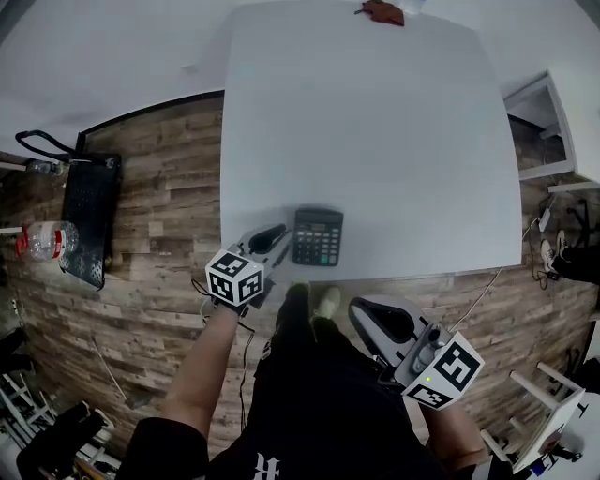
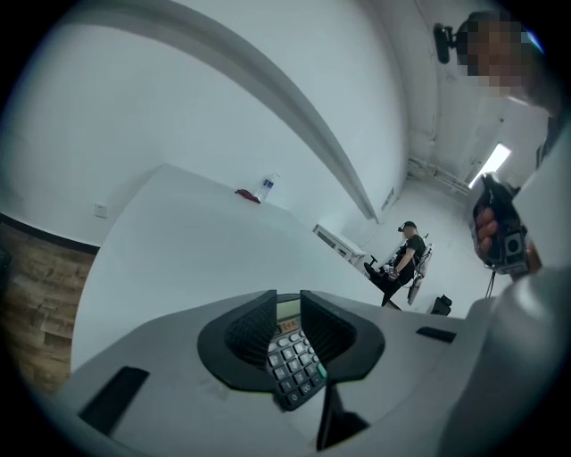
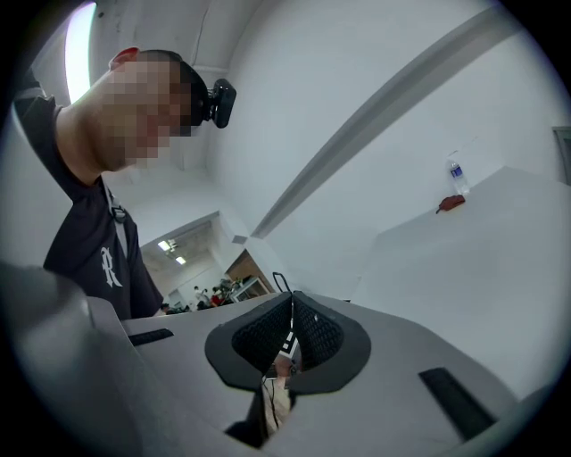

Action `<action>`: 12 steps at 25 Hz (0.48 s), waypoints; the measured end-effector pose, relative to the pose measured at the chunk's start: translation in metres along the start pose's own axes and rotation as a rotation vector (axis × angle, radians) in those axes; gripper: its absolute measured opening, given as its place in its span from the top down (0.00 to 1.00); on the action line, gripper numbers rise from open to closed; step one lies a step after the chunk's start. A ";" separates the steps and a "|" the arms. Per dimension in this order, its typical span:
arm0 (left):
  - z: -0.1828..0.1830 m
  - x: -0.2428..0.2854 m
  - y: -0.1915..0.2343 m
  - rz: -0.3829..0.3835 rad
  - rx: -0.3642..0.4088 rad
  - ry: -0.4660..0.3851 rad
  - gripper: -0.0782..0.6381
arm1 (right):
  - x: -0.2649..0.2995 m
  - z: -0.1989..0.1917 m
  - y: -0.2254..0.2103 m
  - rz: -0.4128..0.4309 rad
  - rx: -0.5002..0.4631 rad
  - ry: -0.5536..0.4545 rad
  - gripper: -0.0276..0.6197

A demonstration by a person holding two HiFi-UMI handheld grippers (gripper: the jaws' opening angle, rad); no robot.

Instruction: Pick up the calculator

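Note:
A dark calculator [image 1: 318, 236] lies face up on the white table [image 1: 375, 122], close to its near edge. My left gripper [image 1: 278, 234] is at the calculator's left side, just over the table's edge. In the left gripper view its jaws stand a little apart at the left gripper [image 2: 287, 299], and the calculator [image 2: 292, 359] shows through the gap beyond them, with no pad pressing on it. My right gripper [image 1: 373, 317] hangs off the table, lower right, over the person's legs. In the right gripper view the tips meet at the right gripper [image 3: 291, 301] with nothing held.
A red thing [image 1: 382, 11] and a water bottle [image 2: 270, 186] sit at the table's far edge. On the wooden floor to the left are a black basket [image 1: 91, 220] and a plastic bottle [image 1: 47, 239]. A white cabinet [image 1: 544, 122] stands at the right.

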State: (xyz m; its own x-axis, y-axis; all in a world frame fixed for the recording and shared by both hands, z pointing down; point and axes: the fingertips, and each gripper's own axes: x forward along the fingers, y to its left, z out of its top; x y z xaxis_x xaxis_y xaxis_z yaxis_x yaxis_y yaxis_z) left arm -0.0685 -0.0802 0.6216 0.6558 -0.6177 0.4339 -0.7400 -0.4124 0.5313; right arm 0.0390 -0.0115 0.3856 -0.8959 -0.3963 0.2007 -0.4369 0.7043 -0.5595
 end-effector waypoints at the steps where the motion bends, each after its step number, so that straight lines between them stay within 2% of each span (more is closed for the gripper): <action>1: -0.001 0.006 0.006 -0.010 -0.001 0.011 0.79 | 0.005 0.000 -0.004 -0.003 0.011 0.010 0.93; 7: -0.011 0.033 0.031 -0.065 0.064 0.108 0.73 | 0.033 -0.004 -0.018 0.010 0.056 0.058 0.93; 12: -0.022 0.051 0.037 -0.174 0.143 0.239 0.72 | 0.051 -0.008 -0.026 0.019 0.097 0.085 0.93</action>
State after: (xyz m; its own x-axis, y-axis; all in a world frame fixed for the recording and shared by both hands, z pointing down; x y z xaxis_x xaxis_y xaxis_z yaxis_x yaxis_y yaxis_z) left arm -0.0592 -0.1127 0.6795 0.7780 -0.3627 0.5131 -0.6165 -0.5982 0.5120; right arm 0.0042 -0.0449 0.4171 -0.9091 -0.3295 0.2547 -0.4141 0.6490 -0.6382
